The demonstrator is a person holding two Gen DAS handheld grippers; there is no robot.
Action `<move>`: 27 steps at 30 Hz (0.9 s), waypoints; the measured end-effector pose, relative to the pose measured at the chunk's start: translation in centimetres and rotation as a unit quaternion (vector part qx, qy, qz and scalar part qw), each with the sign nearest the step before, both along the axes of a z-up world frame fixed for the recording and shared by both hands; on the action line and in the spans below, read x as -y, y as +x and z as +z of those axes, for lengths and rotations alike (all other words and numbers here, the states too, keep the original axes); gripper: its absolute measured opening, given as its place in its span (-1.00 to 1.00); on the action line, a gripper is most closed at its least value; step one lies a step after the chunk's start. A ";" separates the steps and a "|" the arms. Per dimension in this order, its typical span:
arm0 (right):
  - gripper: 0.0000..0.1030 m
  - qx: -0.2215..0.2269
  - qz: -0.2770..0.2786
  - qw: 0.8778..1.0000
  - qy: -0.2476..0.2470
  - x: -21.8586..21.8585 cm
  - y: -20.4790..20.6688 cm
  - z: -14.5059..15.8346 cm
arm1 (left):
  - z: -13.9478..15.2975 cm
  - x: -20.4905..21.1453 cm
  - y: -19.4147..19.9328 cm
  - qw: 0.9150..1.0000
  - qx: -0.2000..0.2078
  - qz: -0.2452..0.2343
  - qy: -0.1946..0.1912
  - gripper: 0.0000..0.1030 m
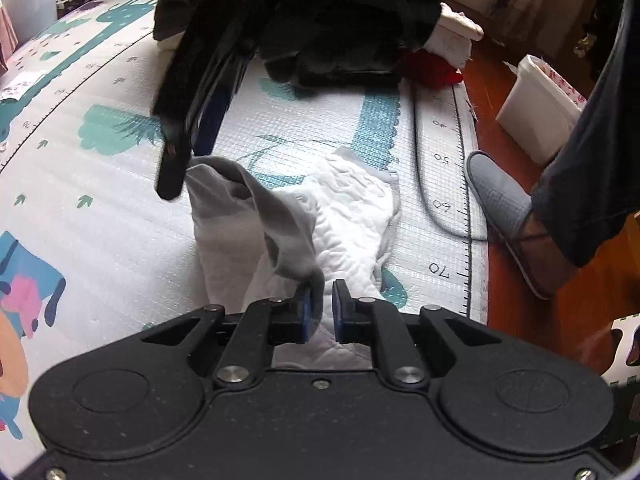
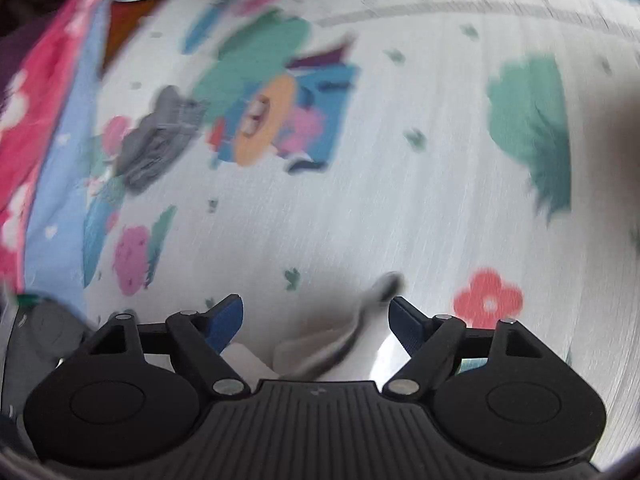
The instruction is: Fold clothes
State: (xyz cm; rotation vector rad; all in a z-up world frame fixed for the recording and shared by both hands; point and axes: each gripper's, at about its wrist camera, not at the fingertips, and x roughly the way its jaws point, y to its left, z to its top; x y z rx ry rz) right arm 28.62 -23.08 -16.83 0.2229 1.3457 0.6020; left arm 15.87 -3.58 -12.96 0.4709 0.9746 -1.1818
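A small white quilted garment with grey trim [image 1: 344, 216] lies on the patterned play mat [image 1: 100, 216]. My left gripper [image 1: 322, 312] is nearly shut, with a grey fold of that garment between its blue pads. My right gripper [image 1: 188, 152] reaches in from the far side, at the garment's raised grey corner. In the blurred right wrist view the right gripper [image 2: 316, 320] is open, and a corner of the white and grey garment [image 2: 352, 332] lies between its spread fingers. A small folded grey item [image 2: 160, 136] lies on the mat farther off.
A pile of dark, red and white clothes [image 1: 328, 28] sits at the mat's far end. A person's leg and grey slipper [image 1: 500, 200] stand on the wooden floor at right, next to a white box [image 1: 536, 108]. Pink and blue fabric [image 2: 36, 128] lies at the mat's left edge.
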 end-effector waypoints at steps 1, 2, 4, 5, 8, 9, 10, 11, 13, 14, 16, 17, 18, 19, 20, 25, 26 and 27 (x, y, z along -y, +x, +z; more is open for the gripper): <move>-0.06 -0.002 0.001 1.000 -0.020 -0.2 -0.1 -0.5 | 0.1 0.0 -0.1 1.000 0.002 -0.003 0.001 -0.82; -0.28 -0.005 0.003 0.999 -0.036 -0.3 -0.2 -0.9 | 0.1 0.1 -0.2 1.000 0.004 -0.005 0.003 -0.82; -0.51 -0.020 -0.005 0.998 -0.055 0.0 -0.8 -1.4 | 0.4 0.3 -0.6 1.000 0.015 -0.008 0.006 -0.88; -0.51 -0.024 -0.010 0.998 -0.055 0.4 -1.1 -1.5 | 0.4 0.4 -0.6 1.000 0.019 -0.003 0.010 -0.88; -0.52 -0.021 -0.016 0.998 -0.056 1.1 -1.9 -1.8 | 0.4 0.7 -0.7 1.000 0.029 0.007 0.010 -0.96; -0.65 -0.017 -0.016 0.998 -0.059 1.1 -2.1 -1.8 | 0.2 0.9 -0.8 0.999 0.033 0.008 0.018 -0.96; -0.81 -0.016 -0.021 0.998 -0.062 1.1 -2.1 -1.9 | 0.0 1.1 -0.9 0.999 0.038 0.010 0.027 -0.96; -0.81 -0.016 -0.026 0.997 -0.065 1.1 -2.1 -1.9 | -0.1 1.2 -0.9 0.999 0.038 0.015 0.031 -0.96; -0.82 -0.011 -0.022 0.997 -0.068 1.1 -2.2 -1.4 | -0.2 1.4 -0.9 0.998 0.038 0.025 0.038 -0.82; -0.82 -0.007 -0.018 0.998 -0.068 0.9 -2.2 -1.3 | -0.3 1.5 -0.9 0.998 0.038 0.031 0.042 -0.39; -0.82 -0.002 -0.011 0.998 -0.063 0.7 -2.1 -1.1 | -0.1 1.2 -0.8 0.995 0.070 0.049 0.047 0.17; -0.82 -0.001 -0.008 0.998 -0.059 0.6 -2.1 -0.9 | 0.0 0.8 -0.3 0.994 0.077 0.063 0.043 0.17; -0.82 0.000 -0.004 0.998 -0.056 0.5 -2.1 -0.8 | 0.0 0.5 0.5 0.993 0.073 0.085 0.039 0.17; -0.82 0.002 0.003 0.999 -0.051 0.4 -2.2 -0.7 | -0.1 0.2 1.2 0.992 0.065 0.098 0.034 0.17; -0.82 0.004 0.013 0.999 -0.045 0.2 -2.4 -0.5 | -0.2 0.0 1.9 0.992 0.059 0.106 0.030 0.17; -0.82 0.048 0.115 0.992 0.014 -1.3 -4.4 1.6 | -1.2 0.7 4.4 0.992 0.078 0.096 0.041 0.17; -0.82 0.063 0.147 0.987 0.018 -1.7 -5.1 2.2 | -1.4 0.8 4.7 0.992 0.080 0.091 0.042 0.17; -0.82 0.078 0.180 0.980 0.021 -2.2 -5.8 2.7 | -1.6 0.8 5.0 0.992 0.081 0.084 0.047 0.17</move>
